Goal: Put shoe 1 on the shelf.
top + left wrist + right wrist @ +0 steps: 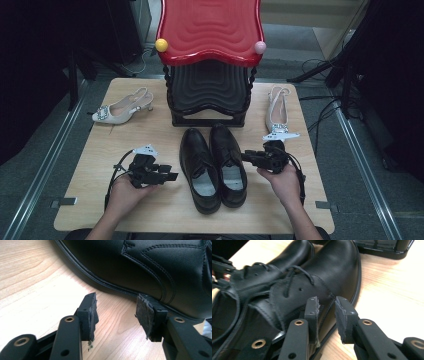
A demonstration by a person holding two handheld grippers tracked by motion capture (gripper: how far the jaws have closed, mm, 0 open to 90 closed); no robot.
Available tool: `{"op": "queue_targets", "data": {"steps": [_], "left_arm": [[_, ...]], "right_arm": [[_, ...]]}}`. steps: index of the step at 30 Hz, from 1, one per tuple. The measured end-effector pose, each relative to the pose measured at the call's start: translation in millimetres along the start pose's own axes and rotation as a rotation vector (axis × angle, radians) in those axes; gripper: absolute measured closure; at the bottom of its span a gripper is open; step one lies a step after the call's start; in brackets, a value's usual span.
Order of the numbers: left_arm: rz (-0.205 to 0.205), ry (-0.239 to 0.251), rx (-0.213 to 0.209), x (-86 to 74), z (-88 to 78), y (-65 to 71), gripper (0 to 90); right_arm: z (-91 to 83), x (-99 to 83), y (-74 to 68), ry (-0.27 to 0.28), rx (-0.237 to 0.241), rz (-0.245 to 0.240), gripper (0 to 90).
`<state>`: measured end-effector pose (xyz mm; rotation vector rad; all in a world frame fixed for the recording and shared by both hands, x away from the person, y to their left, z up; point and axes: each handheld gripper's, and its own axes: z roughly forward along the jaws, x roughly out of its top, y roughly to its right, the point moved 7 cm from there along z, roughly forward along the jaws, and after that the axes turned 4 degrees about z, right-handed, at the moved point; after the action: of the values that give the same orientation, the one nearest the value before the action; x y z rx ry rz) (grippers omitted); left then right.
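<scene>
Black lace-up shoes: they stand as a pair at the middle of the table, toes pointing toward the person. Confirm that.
Not quite. The black lace-up shoes do stand as a pair at the middle of the table, but the high view shows their toes pointing away from the person, toward the red-topped rack.

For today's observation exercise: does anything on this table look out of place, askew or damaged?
The two beige heeled shoes are split up: one lies on its side at the far left, its mate far right. The black pair sits neatly together.

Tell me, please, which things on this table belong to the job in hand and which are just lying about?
In hand: left black shoe, right black shoe, left gripper, right gripper.
Lying about: beige heeled shoe at left, beige heeled shoe at right, red-topped rack.
</scene>
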<state>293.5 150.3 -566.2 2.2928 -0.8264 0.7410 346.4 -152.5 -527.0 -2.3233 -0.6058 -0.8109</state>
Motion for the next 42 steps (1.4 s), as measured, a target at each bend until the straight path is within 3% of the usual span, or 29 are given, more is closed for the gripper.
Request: {"op": "queue_targets", "data": {"steps": [10,12,17,23,29,38,42], "left_arm": [[0.018,-0.009,0.001,0.2,-2.5,1.1,43.6],[0.016,-0.007,0.001,1.6,-3.4,0.8,43.2],[0.023,0.002,0.002,6.6,-6.0,1.6,43.0],[0.032,-0.004,0.002,10.8,-5.3,1.9,43.1],[0.058,-0.016,0.008,15.3,-3.0,1.8,43.1],[0.061,-0.011,-0.009,19.7,-1.2,1.6,43.2],[0.066,-0.013,-0.009,19.6,-1.8,1.4,43.2]], "right_arm": [[-13.8,1.3,-28.3,-0.003,0.034,-0.026,69.6],[-15.1,0.6,-34.3,-0.015,0.055,-0.02,68.9],[-15.3,-4.1,-50.7,-0.032,0.039,-0.055,67.6],[-15.5,-12.1,-70.8,-0.067,0.068,-0.059,67.3],[-5.5,-17.6,-81.4,-0.139,0.082,-0.038,64.6],[19.5,-14.8,-90.7,-0.248,0.084,-0.019,58.3],[35.4,-15.3,-91.5,-0.313,0.047,-0.012,57.3]]}}
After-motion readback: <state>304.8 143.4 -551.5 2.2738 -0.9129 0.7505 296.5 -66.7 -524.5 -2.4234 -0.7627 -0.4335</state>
